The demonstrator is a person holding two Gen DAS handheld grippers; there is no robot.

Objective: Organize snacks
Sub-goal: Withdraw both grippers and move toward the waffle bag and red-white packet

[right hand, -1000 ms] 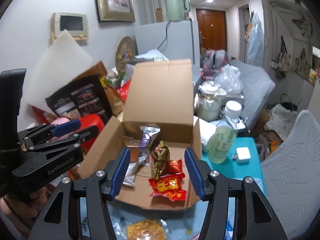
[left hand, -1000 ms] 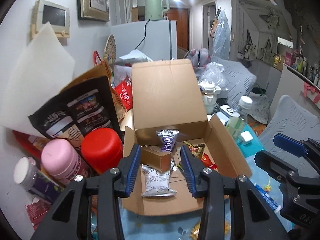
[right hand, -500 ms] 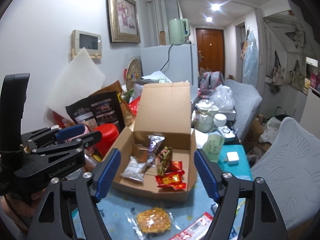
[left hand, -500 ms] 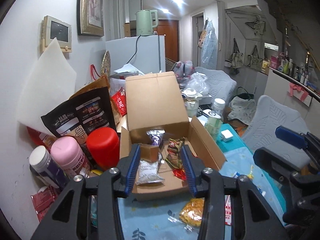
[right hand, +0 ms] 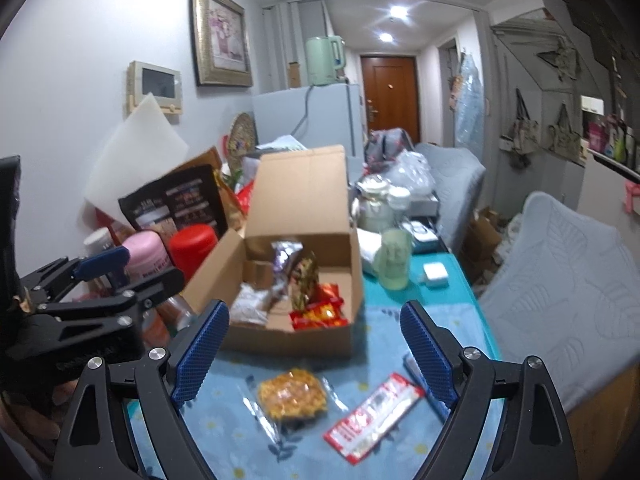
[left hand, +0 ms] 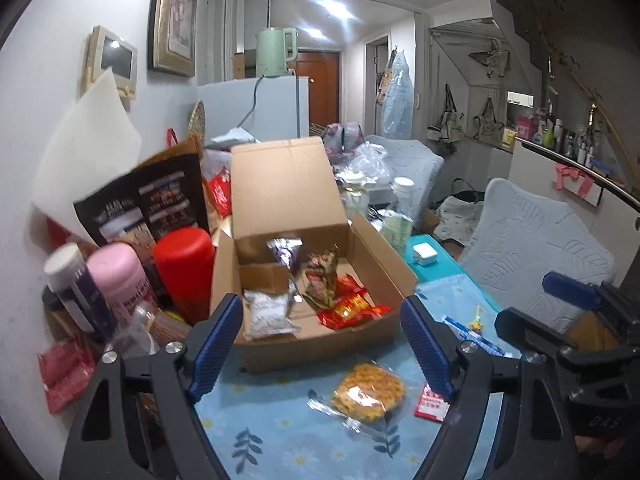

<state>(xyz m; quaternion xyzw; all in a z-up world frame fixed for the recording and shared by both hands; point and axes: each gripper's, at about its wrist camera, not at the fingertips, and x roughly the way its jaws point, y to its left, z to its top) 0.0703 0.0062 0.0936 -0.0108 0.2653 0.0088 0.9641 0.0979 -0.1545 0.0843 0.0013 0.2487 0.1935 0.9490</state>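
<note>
Left gripper (left hand: 322,344) and right gripper (right hand: 314,346), each seen along its own blue-padded fingers (left hand: 218,344). Both pairs of fingers stand wide apart and are opening further; neither holds anything, and the space between the pads frames only the counter and what lies on it.

Cardboard box (left hand: 384,268): open, lid flap upright at the back, resting on the counter (left hand: 280,432), which carries a light blue floral cloth. Inside the box, from left to right in the left wrist view: a white snack packet (left hand: 266,314) lying flat near the front wall; a silver-and-purple packet (left hand: 285,249) leaning at the back; a green-and-red packet (left hand: 320,280) tilted at the centre; a red packet (left hand: 350,308) lying near the front right. A small brown carton appears to stand behind the white packet, though blur makes this uncertain.

On the cloth in front of the box: a clear-wrapped golden snack cake (right hand: 292,396), and to its right a long red-and-white wrapper (right hand: 374,414) lying diagonally. Both lie apart from the box and from the fingers.

Left of the box: a red canister (left hand: 184,268) just beside its wall, a pink canister (left hand: 118,276), and a white-capped bottle (left hand: 74,284). A black printed bag (left hand: 152,208) leans behind them.
</note>
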